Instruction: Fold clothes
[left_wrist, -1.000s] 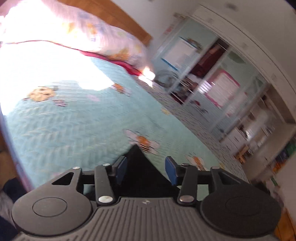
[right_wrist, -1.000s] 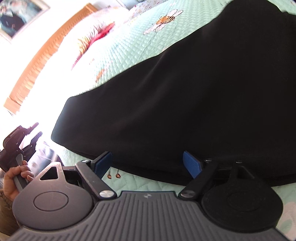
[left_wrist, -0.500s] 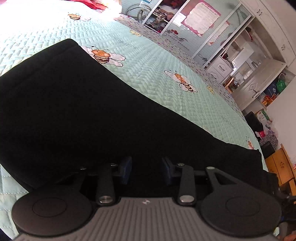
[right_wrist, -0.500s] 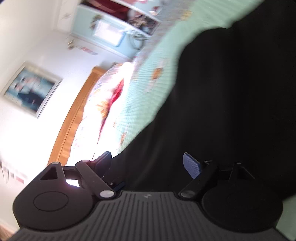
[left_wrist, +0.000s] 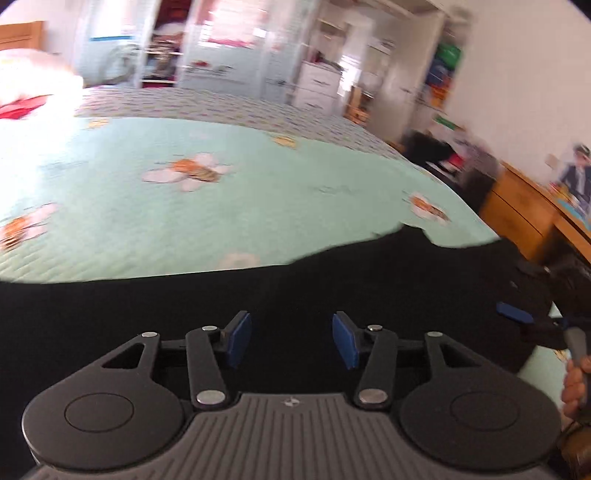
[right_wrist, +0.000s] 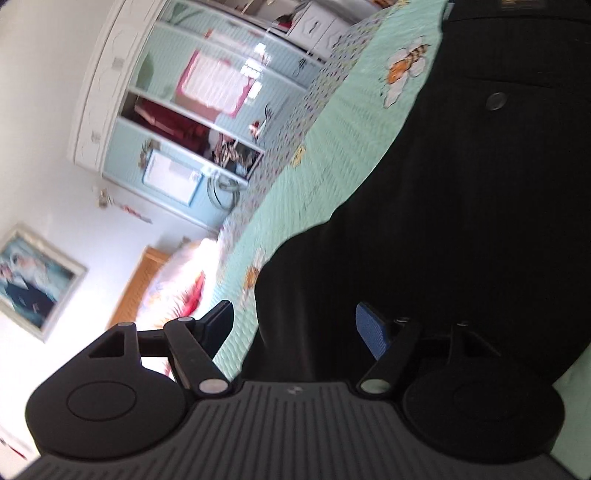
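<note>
A pair of black trousers (left_wrist: 332, 288) was spread on the bed (left_wrist: 258, 192), over its pale green bedspread printed with bees. In the right wrist view a button (right_wrist: 496, 100) and a pocket seam could be made out on the cloth, so the waist end was judged to lie far from that gripper.

The left gripper (left_wrist: 291, 341) was held just above the near edge of the cloth, its jaws parted and opening, with no fabric pinched between the pads. The right gripper (right_wrist: 295, 328) was seen rolled on its side at the cloth's edge; its jaws were set wide and closing, with the edge of the trousers lying between them but no grip yet made. In the left wrist view it (left_wrist: 517, 314) showed at the right border, carried by a hand (left_wrist: 576, 384).

The step was judged to be the approach for a fold. Next, both edges would need to be pinched firmly before the cloth was lifted over.
</note>
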